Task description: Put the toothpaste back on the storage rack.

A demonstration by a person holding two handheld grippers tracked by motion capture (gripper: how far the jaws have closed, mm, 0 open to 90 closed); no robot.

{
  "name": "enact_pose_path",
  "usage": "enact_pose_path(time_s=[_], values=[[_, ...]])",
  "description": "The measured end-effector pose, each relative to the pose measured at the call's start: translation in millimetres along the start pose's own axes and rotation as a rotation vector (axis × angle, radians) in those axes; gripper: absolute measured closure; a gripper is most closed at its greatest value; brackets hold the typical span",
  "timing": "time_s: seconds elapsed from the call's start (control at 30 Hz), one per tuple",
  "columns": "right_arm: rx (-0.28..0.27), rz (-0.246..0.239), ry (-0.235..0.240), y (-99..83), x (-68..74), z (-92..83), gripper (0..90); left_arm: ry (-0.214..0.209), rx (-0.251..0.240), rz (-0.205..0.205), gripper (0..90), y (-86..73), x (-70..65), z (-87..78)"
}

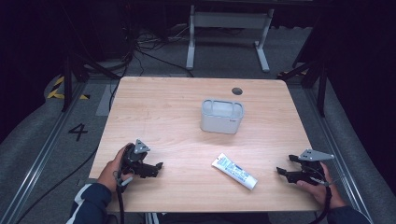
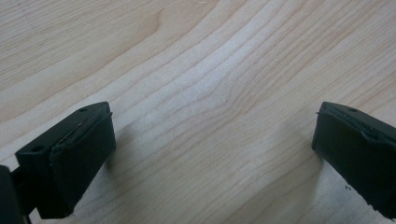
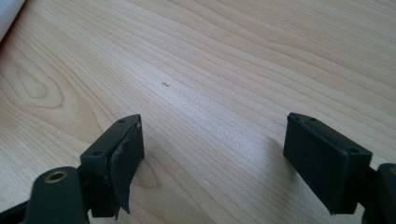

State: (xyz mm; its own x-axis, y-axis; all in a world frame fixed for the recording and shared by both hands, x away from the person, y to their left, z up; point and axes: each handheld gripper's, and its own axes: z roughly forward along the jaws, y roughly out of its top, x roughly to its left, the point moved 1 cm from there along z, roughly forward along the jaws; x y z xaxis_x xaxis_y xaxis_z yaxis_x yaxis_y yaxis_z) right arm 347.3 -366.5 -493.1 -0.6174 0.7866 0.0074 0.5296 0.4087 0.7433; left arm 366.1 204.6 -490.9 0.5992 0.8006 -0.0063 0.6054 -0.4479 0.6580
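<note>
A white tube (image 1: 234, 171) with blue print lies flat on the wooden table (image 1: 163, 112), near the front edge, right of centre. A grey rectangular container (image 1: 222, 115) stands upright mid-table. My left gripper (image 1: 158, 169) rests low over the front left of the table, open, with bare wood between its jaws (image 2: 215, 140). My right gripper (image 1: 283, 166) sits at the front right, open and holding nothing, pointing toward the tube. A white edge of the tube (image 3: 9, 18) shows at the top left corner of the right gripper view, where the right gripper (image 3: 212, 154) spans bare wood.
A small dark round hole (image 1: 237, 91) marks the table's far side. Beyond the table stand a white metal frame (image 1: 229, 28), cables on the grey floor, and black stands at both sides. A floor marking "4" (image 1: 78, 131) lies to the left.
</note>
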Motion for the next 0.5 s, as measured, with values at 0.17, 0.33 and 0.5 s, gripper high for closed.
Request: enact_pose_path(time_s=[0.17, 0.33, 0.5], values=[[0.002, 0.007, -0.005, 0.0, 0.5, -0.3, 20.4, 0.001, 0.004, -0.003, 0.0, 3.1, 2.0, 2.2], [0.012, 0.005, -0.008, 0.9, 0.5, -0.2, 20.3, -0.002, 0.000, 0.009, 0.0, 3.1, 3.2, 2.2], [0.028, 0.007, -0.012, 2.5, 0.6, -0.3, 20.3, -0.042, -0.006, 0.047, 0.3, 2.4, 6.1, 2.4]])
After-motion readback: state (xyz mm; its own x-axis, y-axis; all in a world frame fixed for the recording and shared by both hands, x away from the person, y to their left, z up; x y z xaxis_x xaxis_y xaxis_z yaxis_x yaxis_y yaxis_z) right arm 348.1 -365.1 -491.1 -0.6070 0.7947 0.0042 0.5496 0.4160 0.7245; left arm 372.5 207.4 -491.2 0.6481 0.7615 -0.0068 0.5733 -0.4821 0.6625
